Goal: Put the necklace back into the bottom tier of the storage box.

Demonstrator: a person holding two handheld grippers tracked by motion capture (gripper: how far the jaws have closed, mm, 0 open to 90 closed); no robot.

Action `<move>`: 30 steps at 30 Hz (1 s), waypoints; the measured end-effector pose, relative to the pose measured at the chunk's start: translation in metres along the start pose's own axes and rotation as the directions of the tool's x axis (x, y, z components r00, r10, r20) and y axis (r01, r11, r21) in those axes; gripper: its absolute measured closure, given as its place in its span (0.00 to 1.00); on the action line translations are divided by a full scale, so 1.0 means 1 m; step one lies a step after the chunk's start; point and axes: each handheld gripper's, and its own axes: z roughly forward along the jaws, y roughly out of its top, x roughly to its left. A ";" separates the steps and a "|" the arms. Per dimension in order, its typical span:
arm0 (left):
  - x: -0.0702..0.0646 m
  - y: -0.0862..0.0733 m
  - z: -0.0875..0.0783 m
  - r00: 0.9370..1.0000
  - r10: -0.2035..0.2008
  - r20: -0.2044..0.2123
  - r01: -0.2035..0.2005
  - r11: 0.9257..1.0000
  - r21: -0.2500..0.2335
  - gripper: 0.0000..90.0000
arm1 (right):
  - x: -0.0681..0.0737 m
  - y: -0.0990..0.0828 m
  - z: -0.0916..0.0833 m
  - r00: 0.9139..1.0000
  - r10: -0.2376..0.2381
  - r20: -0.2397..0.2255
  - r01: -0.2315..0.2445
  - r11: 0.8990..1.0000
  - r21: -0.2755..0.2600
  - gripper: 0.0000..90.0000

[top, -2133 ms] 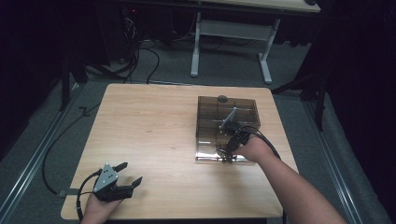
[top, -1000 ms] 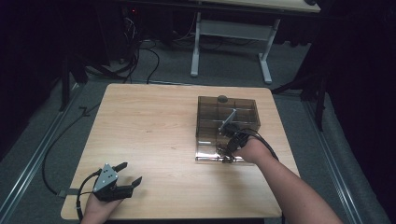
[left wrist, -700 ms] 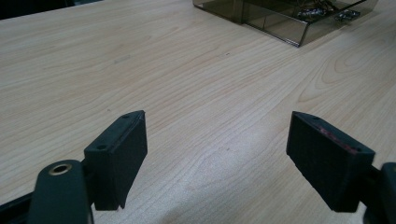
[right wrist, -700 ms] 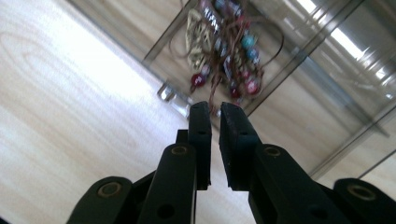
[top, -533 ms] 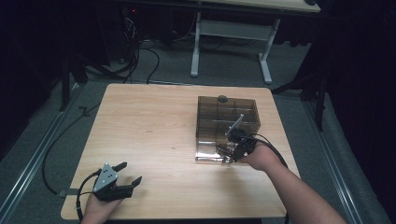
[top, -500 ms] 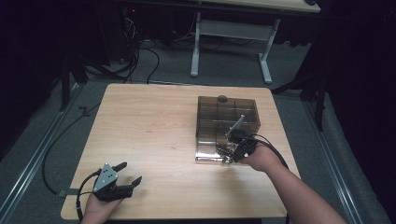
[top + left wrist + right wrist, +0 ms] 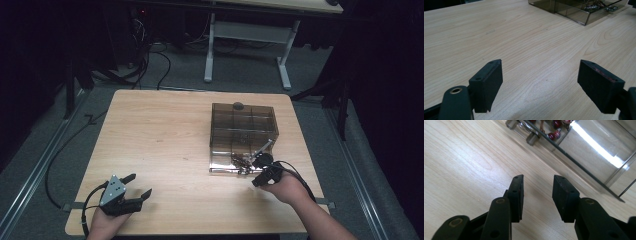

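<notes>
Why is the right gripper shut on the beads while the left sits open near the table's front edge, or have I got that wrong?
One thing is off: the right gripper holds nothing. The right gripper view shows its jaws apart over bare table, just opened, with the beads ahead inside the box. The left gripper does sit open near the front edge.

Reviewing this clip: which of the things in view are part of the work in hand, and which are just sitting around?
In the job:
- smoked clear box
- beaded jewellery at the box's near edge
- right claw, jaws apart, nothing between them

Just about:
- left claw, open, idle over the table
- desk frame behind
- floor cables
</notes>
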 end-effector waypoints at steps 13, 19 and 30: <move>0.000 0.000 0.000 1.000 0.002 -0.007 -0.002 1.000 -0.004 0.23 | -0.006 -0.026 0.005 1.000 0.029 -0.006 -0.030 0.990 -0.139 0.61; -0.001 0.000 -0.001 1.000 0.010 -0.002 -0.010 1.000 -0.002 0.23 | -0.005 -0.045 0.007 0.998 0.060 -0.021 -0.064 0.956 -0.286 0.58; -0.002 0.000 0.000 1.000 0.019 -0.002 -0.019 1.000 -0.004 0.23 | 0.007 -0.074 0.020 0.998 0.052 -0.045 -0.069 0.776 -0.627 0.57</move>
